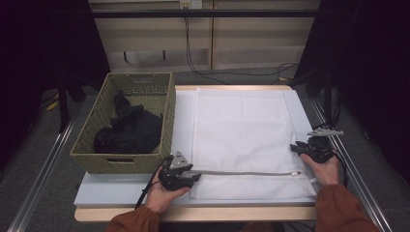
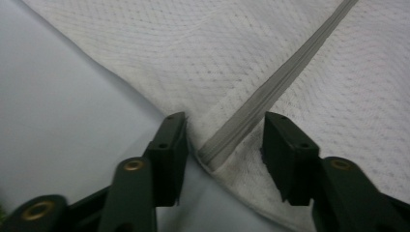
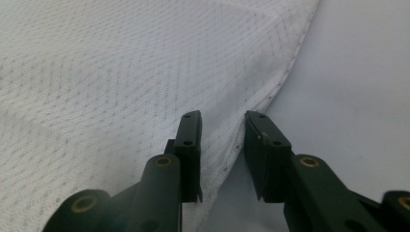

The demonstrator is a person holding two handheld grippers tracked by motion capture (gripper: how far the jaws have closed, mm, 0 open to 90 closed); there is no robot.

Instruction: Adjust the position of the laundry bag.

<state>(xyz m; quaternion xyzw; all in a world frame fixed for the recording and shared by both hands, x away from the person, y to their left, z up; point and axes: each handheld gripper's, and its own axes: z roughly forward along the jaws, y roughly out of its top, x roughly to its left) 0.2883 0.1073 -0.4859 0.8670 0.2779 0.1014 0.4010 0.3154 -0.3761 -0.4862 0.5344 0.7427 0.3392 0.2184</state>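
At the near edge of the worktop (image 1: 96, 193): both grippers set on the mesh bag, zip not yet opened.

The left gripper (image 2: 225, 145) has its fingers released, straddling the closed end of the zip (image 2: 270, 92) without pressing it; the right gripper (image 3: 222, 140) brackets the bag's (image 1: 241, 125) side hem, fingers likewise apart and not pinching. The bag lies flat and looks empty across the worktop's middle. Farther left, the dark clothes (image 1: 128, 130) sit in the basket (image 1: 164, 121), so opening and loading seem left to do.

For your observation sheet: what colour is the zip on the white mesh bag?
Grey; the zip shows best in the left gripper view.
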